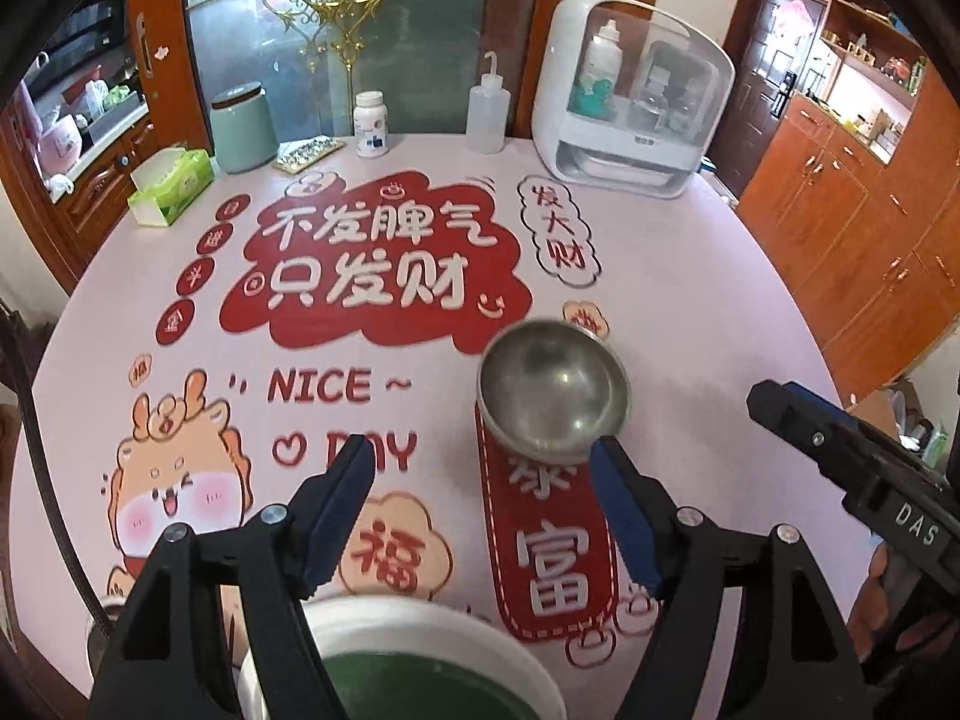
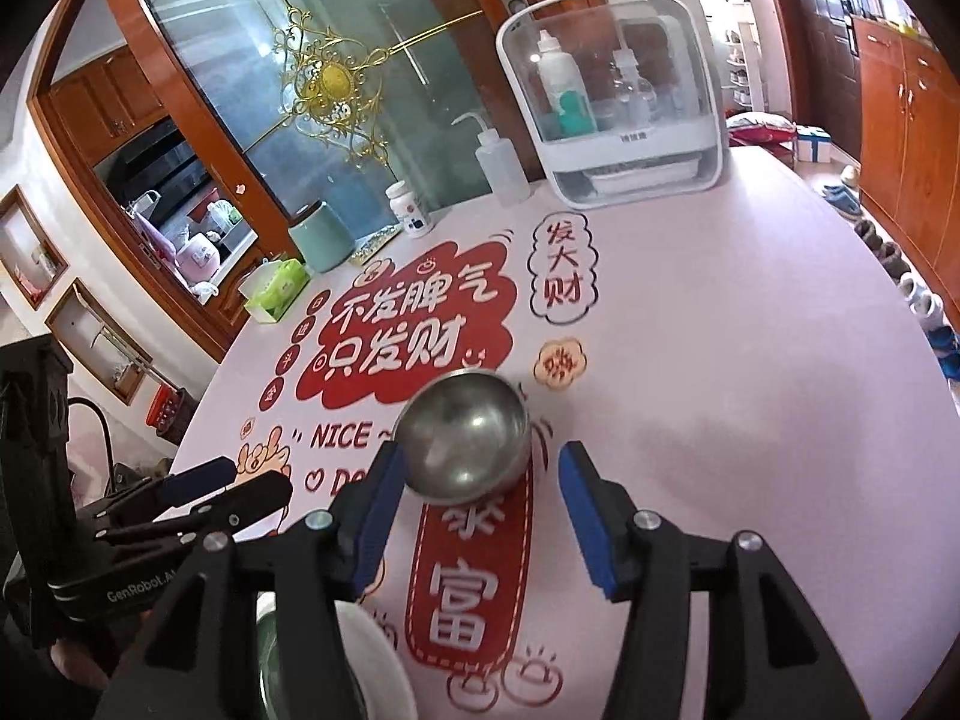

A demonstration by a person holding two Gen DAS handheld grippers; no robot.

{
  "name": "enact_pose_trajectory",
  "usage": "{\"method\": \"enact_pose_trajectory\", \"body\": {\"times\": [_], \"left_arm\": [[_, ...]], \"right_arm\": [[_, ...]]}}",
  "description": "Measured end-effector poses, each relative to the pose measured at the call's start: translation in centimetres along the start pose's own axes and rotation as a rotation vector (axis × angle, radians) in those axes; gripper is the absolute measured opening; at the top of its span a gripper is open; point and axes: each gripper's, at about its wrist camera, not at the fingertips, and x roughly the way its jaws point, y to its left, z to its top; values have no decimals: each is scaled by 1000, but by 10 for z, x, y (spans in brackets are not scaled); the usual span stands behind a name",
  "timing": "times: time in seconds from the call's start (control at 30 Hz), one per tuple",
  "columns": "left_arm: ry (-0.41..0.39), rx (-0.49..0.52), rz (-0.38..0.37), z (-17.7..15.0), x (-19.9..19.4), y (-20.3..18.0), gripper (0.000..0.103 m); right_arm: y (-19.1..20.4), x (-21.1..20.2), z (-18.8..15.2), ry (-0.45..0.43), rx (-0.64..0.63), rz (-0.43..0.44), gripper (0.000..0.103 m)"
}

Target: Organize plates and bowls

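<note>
While both grippers stand open and empty, the steel bowl (image 2: 463, 435) sits upright on the tabletop (image 2: 720, 420), at the centre of the right wrist view, just beyond the right gripper (image 2: 474, 468). It looks light, rigid and not fragile, but its polished round wall is likely slippery; one finger inside the rim and one outside seems the surest hold. The left gripper (image 1: 480, 459) hovers over a green-centred white plate (image 1: 420, 618) at the bottom of its frame.

Along the table's far edge — a tissue box (image 1: 171, 187), green canister (image 1: 243, 127), pill bottle (image 1: 370, 123), squeeze bottle (image 1: 489, 114) and white storage case (image 1: 630, 96).
</note>
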Motion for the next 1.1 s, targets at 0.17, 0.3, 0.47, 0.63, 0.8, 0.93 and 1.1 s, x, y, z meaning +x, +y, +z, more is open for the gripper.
{"method": "enact_pose_trajectory", "body": {"times": [0.17,0.3,0.47,0.63,0.8,0.93,1.1], "left_arm": [[-21,-13,4,15,11,-4,73],[-3,-13,12,21,29,-7,73],[33,-30,27,22,57,-7,73],[72,-42,42,22,86,-5,73],[117,-61,48,19,108,-2,73],[161,-68,36,17,123,-1,68],[214,-84,33,13,138,1,54]], "right_arm": [[-7,20,5,26,1,14,54],[-14,40,5,64,24,31,54],[-24,63,5,114,38,48,54],[-35,81,0,164,69,76,54],[-39,95,-5,203,86,99,53],[-42,105,-9,231,108,113,53],[-42,113,-14,256,123,130,51]]}}
